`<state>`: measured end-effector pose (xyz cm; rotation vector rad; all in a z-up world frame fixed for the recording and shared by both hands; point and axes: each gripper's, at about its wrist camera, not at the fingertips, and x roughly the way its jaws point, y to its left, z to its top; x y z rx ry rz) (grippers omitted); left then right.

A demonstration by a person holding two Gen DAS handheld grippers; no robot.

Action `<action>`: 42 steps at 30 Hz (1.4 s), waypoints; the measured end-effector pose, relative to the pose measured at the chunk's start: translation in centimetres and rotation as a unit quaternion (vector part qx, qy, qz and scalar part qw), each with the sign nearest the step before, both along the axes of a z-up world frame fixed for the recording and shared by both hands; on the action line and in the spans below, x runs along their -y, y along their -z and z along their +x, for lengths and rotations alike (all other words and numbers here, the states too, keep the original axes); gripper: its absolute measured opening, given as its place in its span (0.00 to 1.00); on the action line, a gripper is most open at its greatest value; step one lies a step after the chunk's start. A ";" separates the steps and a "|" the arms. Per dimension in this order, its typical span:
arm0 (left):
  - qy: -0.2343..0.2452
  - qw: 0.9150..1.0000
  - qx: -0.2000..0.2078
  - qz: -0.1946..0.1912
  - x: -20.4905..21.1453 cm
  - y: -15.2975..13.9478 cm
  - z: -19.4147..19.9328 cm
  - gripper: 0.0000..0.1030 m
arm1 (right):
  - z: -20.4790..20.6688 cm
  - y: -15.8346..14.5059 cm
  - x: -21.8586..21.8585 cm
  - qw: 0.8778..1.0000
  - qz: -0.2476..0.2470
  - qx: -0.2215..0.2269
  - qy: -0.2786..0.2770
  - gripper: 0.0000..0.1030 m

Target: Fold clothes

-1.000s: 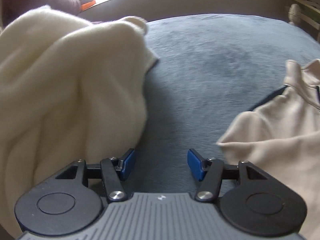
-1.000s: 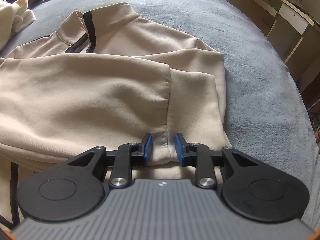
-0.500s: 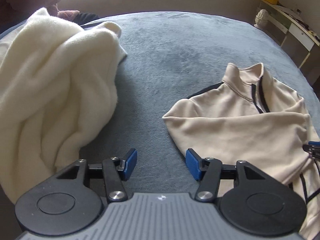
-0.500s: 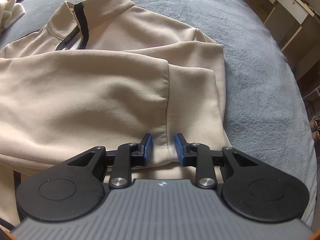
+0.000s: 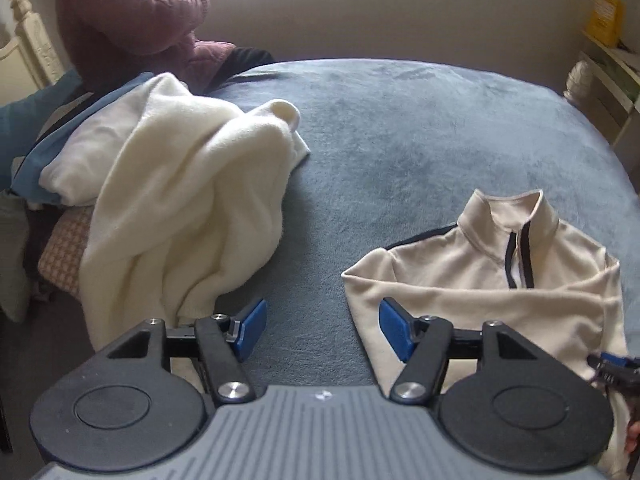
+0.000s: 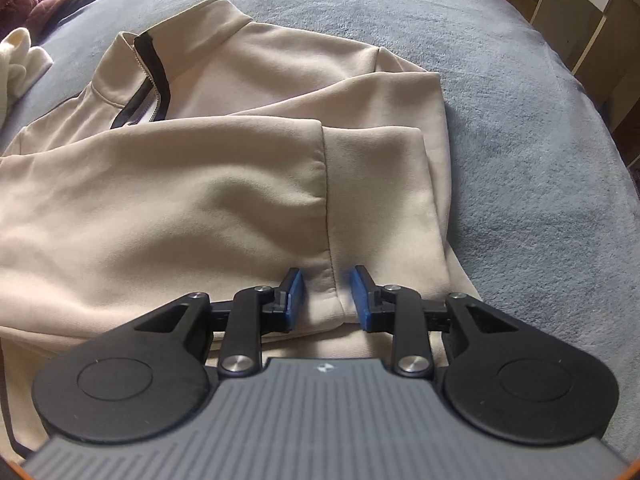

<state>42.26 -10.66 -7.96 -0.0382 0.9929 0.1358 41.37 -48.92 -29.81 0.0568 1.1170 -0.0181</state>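
A beige zip-neck sweatshirt [image 6: 224,184] with black trim lies on the grey-blue bed [image 6: 540,128], a sleeve folded across its chest. My right gripper [image 6: 326,294] stands over the folded sleeve's cuff; its jaws are partly open around the fabric, not pinching it. In the left wrist view the sweatshirt [image 5: 500,280] lies at the right. My left gripper [image 5: 320,330] is open and empty above the bed, at the sweatshirt's left shoulder edge. My right gripper's tip [image 5: 612,364] shows at the far right.
A heap of cream fleece garments [image 5: 180,208] lies at the left over blue cloth [image 5: 48,152]. A person in a maroon top [image 5: 140,12] sits at the far left. White shelving [image 5: 608,80] stands at the right of the bed.
My left gripper swung right and pulled back, bringing the sweatshirt into its view. My right gripper stayed over the cuff with its jaws opening slightly wider.
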 end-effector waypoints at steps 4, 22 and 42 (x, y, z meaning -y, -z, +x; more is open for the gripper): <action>-0.047 0.999 0.017 -0.002 0.8 -3.2 -0.1 0.63 | 0.3 0.0 0.7 1.000 0.018 -0.008 -0.008 0.27; 0.099 0.973 0.199 -0.059 -0.4 -8.5 9.6 0.71 | 1.0 -0.2 -0.7 0.999 0.003 -0.027 -0.023 0.42; 0.321 0.930 0.074 -0.161 5.0 17.6 -1.6 0.71 | -1.3 0.6 -1.8 0.998 -0.028 0.054 0.034 0.44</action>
